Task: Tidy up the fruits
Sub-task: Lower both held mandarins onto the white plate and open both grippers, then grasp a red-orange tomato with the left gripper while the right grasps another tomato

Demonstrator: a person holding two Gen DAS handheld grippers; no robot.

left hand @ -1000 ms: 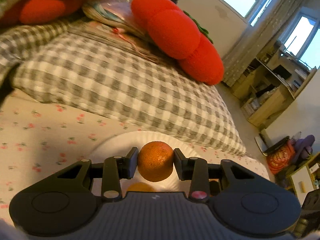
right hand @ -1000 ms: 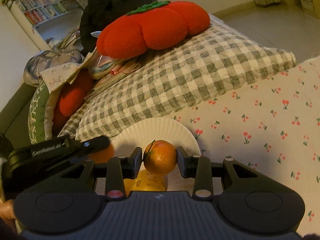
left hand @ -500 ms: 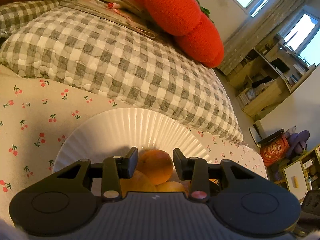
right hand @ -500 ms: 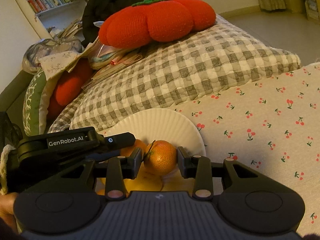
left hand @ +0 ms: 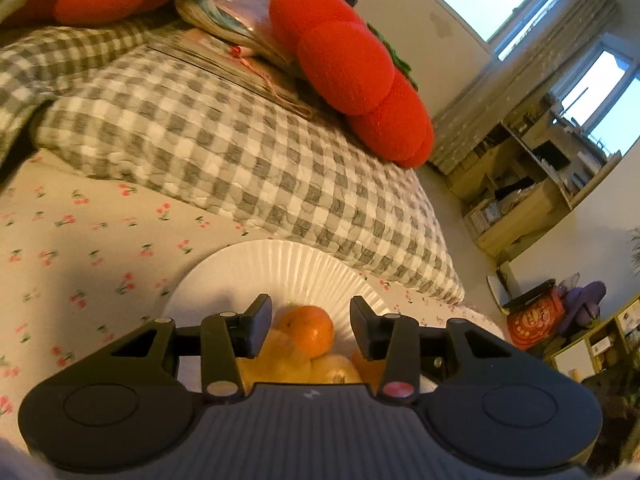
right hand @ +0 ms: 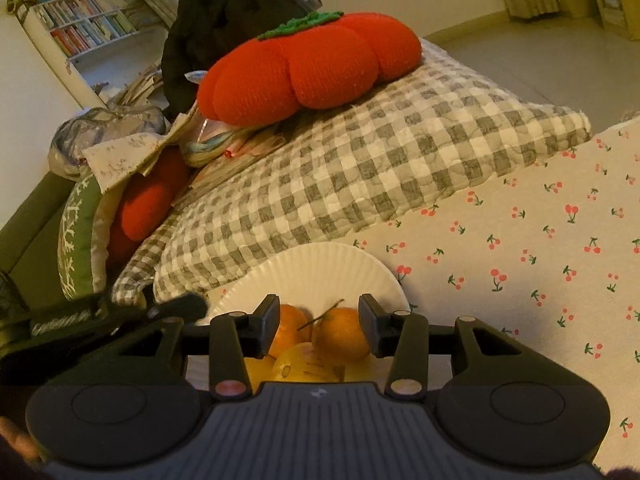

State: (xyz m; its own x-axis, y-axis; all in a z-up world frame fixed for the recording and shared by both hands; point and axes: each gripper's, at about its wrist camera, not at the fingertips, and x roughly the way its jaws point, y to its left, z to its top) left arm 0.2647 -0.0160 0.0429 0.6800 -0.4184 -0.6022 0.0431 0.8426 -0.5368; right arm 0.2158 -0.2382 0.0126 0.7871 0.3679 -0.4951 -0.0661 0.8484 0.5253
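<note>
Bed (right hand: pixel 520 248): cherry-print sheet, grey check pillow (right hand: pixel 360 168) lying across it, red tomato cushion (right hand: pixel 312 68) on top of the pillow.

Plate (right hand: pixel 320 268): white, fluted, on the sheet just below the pillow's edge. It holds a heap of fruit: two oranges above, yellow fruit (right hand: pixel 304 364) beneath them.

Stemmed orange (right hand: pixel 340 334): round, no long axis to speak of; its thin stem points up and to the left. Sits on the heap, right side. Second orange (left hand: pixel 310 330) just beside it, left side, also resting on the yellow fruit.

Right tool (right hand: pixel 320 326): spread, jaws clear of the stemmed orange on both sides; the orange stands between them but is not pinched. Jaws have just been opening. A second ago they gripped this orange above the plate.

Left tool (left hand: pixel 306 330): spread, gaps either side of the second orange. Jaws have just been opening. A second ago it held that orange aloft; now the fruit lies on the heap.
</note>
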